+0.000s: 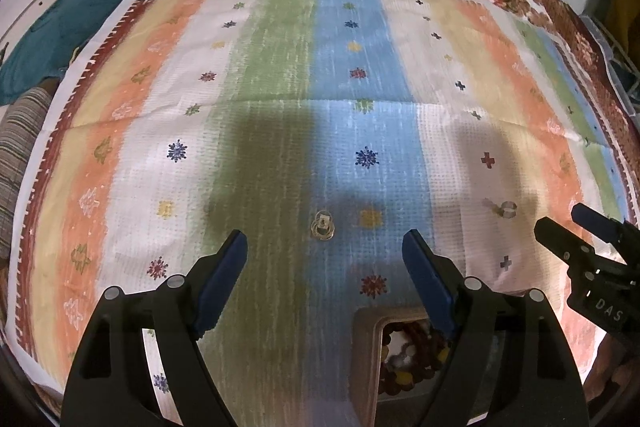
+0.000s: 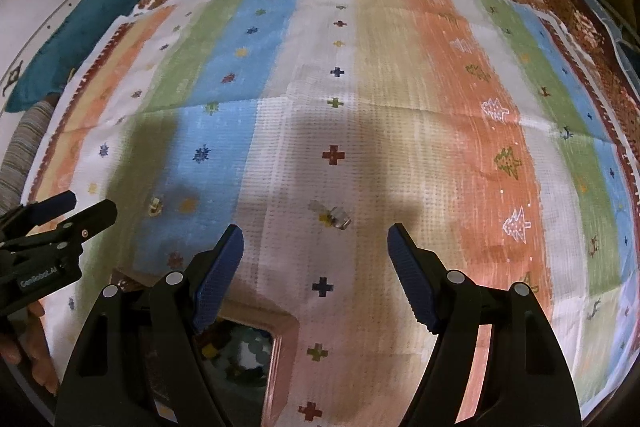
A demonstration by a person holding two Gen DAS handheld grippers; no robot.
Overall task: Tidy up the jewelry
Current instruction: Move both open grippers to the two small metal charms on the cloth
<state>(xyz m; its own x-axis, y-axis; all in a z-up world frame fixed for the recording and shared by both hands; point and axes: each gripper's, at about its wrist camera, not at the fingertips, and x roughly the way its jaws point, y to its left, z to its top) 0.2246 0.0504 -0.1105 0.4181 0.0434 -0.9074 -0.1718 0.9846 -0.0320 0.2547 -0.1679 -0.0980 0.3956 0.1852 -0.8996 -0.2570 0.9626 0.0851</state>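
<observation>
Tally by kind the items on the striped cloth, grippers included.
Loose jewelry pieces on the cloth: 2, a gold ring cluster and a silver piece
Jewelry box with beads: 1
Grippers, both open and empty: 2, left gripper and right gripper
Total: 5

Left gripper, fingers spread, above the striped cloth; small gold earrings lie just beyond and between them.
</observation>
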